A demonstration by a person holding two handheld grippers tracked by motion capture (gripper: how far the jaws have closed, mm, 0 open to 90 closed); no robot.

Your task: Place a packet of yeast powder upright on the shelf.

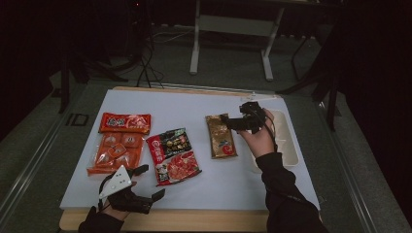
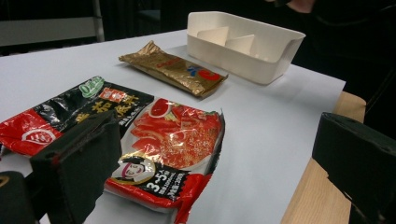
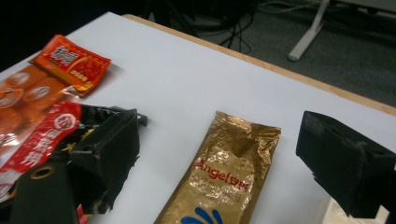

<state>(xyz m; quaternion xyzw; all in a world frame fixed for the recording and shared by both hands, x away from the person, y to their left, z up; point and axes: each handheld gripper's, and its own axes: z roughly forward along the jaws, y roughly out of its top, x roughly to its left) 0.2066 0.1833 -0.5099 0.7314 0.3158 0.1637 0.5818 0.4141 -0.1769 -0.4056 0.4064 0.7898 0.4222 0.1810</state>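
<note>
Above crinkled gold foil packet (image 3: 224, 177) | right gripper (image 3: 219, 149) fingers wide | left gripper (image 1: 145, 182) fingers wide

- A gold foil packet (image 1: 221, 136) is lying flat on the white table sheet, its long side running away from the near edge, red lettering and a red-and-blue mark showing on its face. It is sitting just beside the white tray, well apart from the near edge. One end is looking crimped and slightly crumpled in the right gripper view (image 3: 224, 172).
- A red and black packet (image 1: 172, 156) with a picture of red slices is lying flat, a little tilted, left of the gold one, and is looking glossy and wrinkled in the left gripper view (image 2: 154, 140).
</note>
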